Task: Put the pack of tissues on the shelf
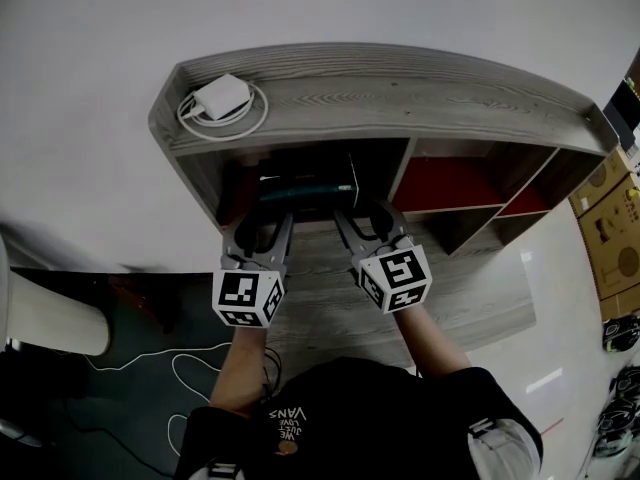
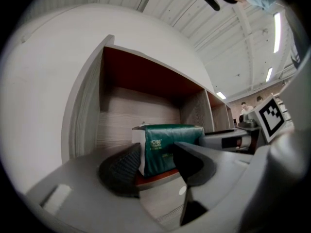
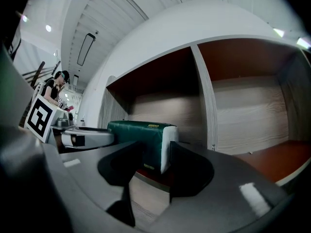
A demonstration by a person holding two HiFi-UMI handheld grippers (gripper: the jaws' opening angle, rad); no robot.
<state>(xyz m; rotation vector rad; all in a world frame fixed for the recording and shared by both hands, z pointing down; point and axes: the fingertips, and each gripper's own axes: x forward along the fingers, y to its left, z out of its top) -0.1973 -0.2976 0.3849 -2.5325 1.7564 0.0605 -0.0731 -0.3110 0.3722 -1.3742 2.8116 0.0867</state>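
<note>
Mouth of the shelf's [image 1: 400,93] left bay [image 2: 136,106] is jammed: the pack of tissues [image 1: 305,186] lies across its front edge, with the left claw [image 1: 262,210] and right claw [image 1: 362,211] crowding its ends. There's open depth behind the pack. Past the divider [image 3: 206,106], the next bay [image 3: 252,120] is wide open.
</note>
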